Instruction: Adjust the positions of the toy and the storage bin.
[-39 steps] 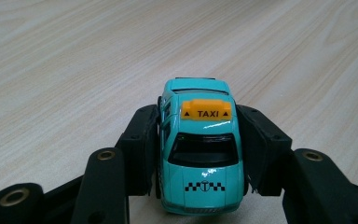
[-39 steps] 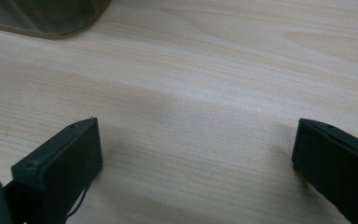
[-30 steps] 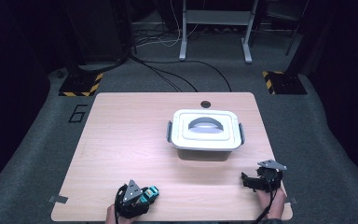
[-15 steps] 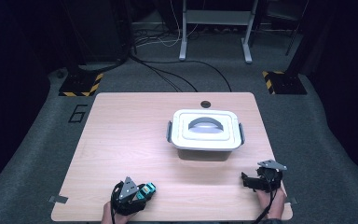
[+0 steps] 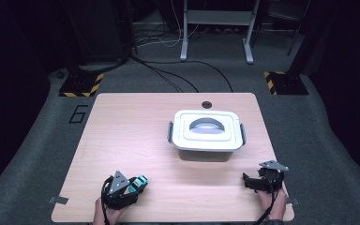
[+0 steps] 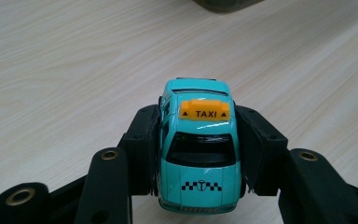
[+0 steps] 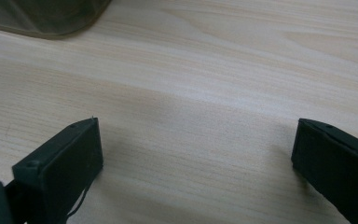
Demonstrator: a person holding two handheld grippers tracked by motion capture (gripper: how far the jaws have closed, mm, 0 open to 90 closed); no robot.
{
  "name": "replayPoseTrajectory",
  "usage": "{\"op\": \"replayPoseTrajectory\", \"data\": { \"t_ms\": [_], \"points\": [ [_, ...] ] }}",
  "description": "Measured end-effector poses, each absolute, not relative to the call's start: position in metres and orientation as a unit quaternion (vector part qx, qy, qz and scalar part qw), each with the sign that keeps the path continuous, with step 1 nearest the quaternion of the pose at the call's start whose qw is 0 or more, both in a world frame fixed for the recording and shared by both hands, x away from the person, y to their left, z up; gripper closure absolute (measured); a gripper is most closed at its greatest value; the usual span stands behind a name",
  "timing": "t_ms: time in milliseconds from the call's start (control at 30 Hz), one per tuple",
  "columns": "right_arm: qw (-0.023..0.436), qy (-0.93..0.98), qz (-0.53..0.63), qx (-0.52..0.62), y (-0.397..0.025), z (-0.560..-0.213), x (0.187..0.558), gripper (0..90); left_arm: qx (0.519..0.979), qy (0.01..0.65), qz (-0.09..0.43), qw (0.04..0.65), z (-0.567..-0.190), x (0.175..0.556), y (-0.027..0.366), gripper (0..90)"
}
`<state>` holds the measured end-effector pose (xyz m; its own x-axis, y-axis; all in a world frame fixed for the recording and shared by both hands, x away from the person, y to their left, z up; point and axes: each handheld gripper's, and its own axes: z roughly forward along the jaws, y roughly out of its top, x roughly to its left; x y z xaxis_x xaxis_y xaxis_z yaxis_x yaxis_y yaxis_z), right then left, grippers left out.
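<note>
A turquoise toy taxi (image 6: 198,154) with an orange TAXI roof sign sits on the wooden table (image 5: 122,131) near its front left edge. My left gripper (image 6: 198,135) is shut on it, one jaw against each side of the car. From above, the taxi (image 5: 139,183) pokes out of the left gripper (image 5: 135,185) towards the right. My right gripper (image 5: 249,182) rests low at the front right, its jaws pointing left. In its own view the right gripper (image 7: 196,154) stands open with bare wood between the jaws.
A white lidded box (image 5: 206,130) with a grey handle and side clips stands right of the table's centre, beyond both grippers. Its corner (image 7: 42,18) is at the top left of the right gripper view. A small round hole (image 5: 207,104) marks the table's far edge.
My left gripper, still holding the taxi, has drifted slightly to the left. The right gripper and the box have not moved.
</note>
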<state>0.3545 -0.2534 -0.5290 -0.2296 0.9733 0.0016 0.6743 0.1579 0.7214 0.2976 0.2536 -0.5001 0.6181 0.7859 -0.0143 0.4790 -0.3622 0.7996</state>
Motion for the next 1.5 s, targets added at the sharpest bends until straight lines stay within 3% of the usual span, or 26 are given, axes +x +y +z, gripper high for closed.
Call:
{"op": "replayPoseTrajectory", "data": {
  "t_ms": [633, 1500],
  "points": [
    [0.243, 0.721, 0.308, 0.571, -0.253, -0.529, 0.355, 1.1, 0.764, 0.453, 0.246, 0.388, -0.488, 0.312, 0.309, 52.6],
    [0.243, 0.720, 0.307, 0.572, -0.253, -0.529, 0.355, 1.1, 0.713, 0.534, 0.276, 0.360, -0.496, 0.332, 0.377, 52.6]
  ]
}}
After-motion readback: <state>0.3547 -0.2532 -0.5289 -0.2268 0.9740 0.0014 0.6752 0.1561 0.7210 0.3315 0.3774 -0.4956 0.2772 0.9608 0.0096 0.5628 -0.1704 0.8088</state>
